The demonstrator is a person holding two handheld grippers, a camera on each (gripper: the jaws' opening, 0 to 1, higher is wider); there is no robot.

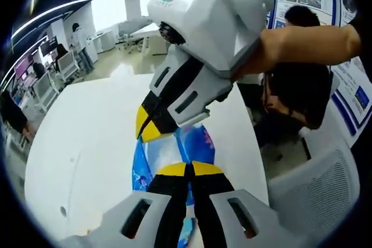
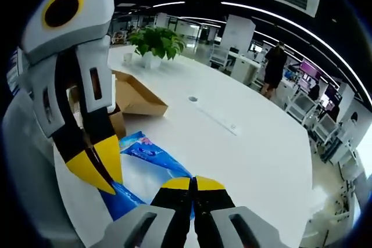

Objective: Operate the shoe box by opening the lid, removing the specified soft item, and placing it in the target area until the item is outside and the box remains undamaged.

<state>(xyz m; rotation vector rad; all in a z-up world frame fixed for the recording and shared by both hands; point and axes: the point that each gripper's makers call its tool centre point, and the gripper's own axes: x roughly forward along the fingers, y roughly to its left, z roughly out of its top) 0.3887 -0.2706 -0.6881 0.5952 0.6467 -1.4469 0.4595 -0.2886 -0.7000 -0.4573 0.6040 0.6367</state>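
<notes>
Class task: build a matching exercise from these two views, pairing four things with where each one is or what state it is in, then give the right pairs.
1. blue packet
2. cardboard box
3. potted plant
4. right claw

A. far end of the white table
B. flaps open
C. shut on the packet's edge
D. pinched by both claws

Pairs: 1-D, 2-B, 3-A, 4-C

The blue packet [image 1: 174, 149] is partly hidden behind both hand-held grippers; the cardboard box [image 2: 136, 97] is cut off by the left one.

Bare table [image 2: 244, 143] beyond cardboard box [image 2: 136, 97]
</notes>
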